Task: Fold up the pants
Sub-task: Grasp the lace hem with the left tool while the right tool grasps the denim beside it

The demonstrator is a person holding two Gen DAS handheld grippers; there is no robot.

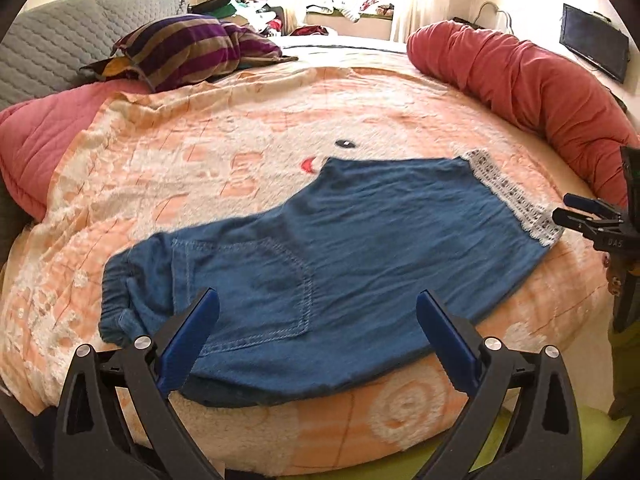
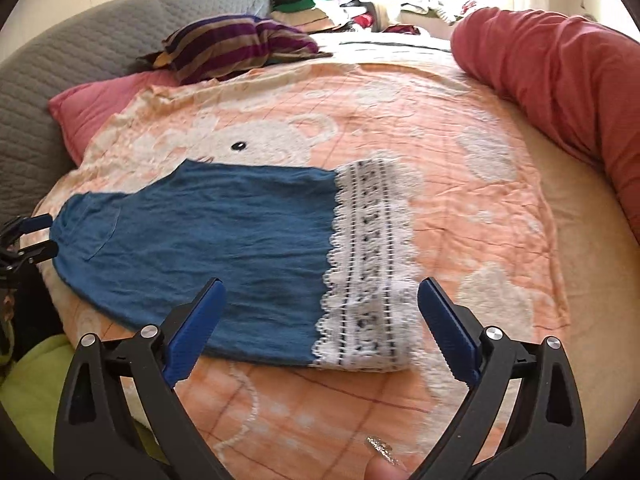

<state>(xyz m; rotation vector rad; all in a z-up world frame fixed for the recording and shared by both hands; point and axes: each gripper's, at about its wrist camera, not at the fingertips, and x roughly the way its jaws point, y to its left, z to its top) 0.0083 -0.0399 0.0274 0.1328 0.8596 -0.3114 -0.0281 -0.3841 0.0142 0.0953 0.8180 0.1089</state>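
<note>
Lying flat on blanket — blue pants, both grippers open

My left gripper and right gripper are showing black plastic arms, 2 blue ribbed pads each and 4 silver screws; my fingernail is wearing glitter polish.

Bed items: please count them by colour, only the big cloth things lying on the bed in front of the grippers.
Blue: 1, the pants
Orange: 1, the blanket
Red: 1, the bolster
Pink: 1, the pillow
Purple striped: 1, the cushion
Total: 5
</note>
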